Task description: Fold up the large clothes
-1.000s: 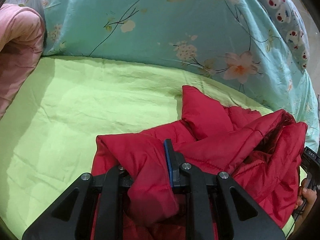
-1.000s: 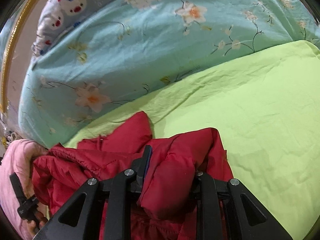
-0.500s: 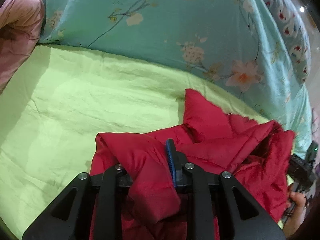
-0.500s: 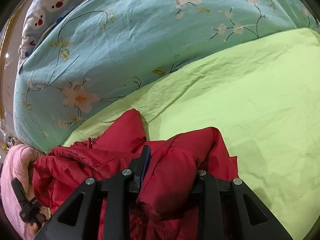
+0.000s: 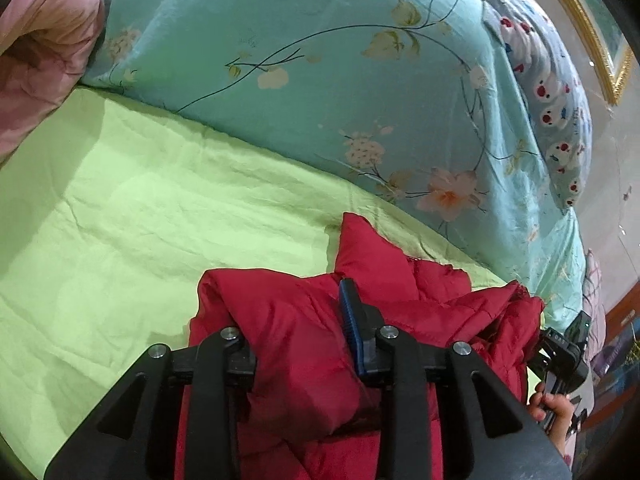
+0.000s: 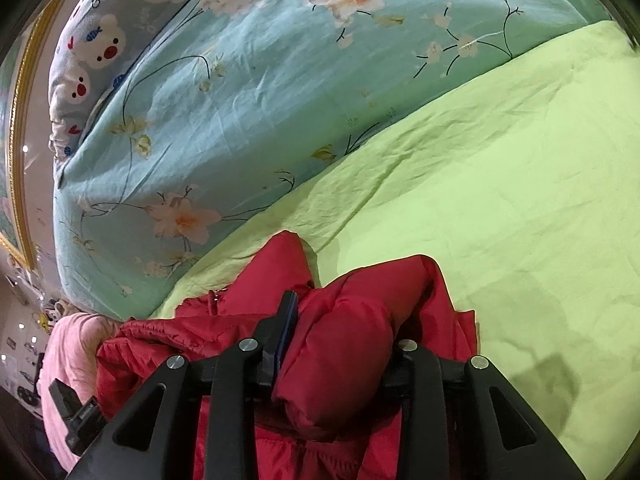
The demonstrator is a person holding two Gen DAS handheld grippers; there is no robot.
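Note:
A red puffer jacket (image 5: 404, 280) lies bunched on the green bed sheet (image 5: 140, 208). My left gripper (image 5: 296, 332) is shut on a thick fold of the jacket, which bulges between its fingers. My right gripper (image 6: 344, 332) is shut on another fold of the same jacket (image 6: 280, 264). Both hold their folds a little above the sheet (image 6: 500, 184). The rest of the jacket hangs crumpled between and below them. The right gripper's body shows at the right edge of the left wrist view (image 5: 564, 356), and the left gripper's body shows low left in the right wrist view (image 6: 76, 412).
A turquoise flowered duvet (image 5: 320, 64) is piled along the far side of the bed, also in the right wrist view (image 6: 260, 80). A pillow with bear prints (image 5: 548, 92) lies behind it. A pink blanket (image 5: 36, 44) sits at the far left.
Both grippers have moved forward with the jacket folds, toward the duvet. The grip on the jacket is unchanged.

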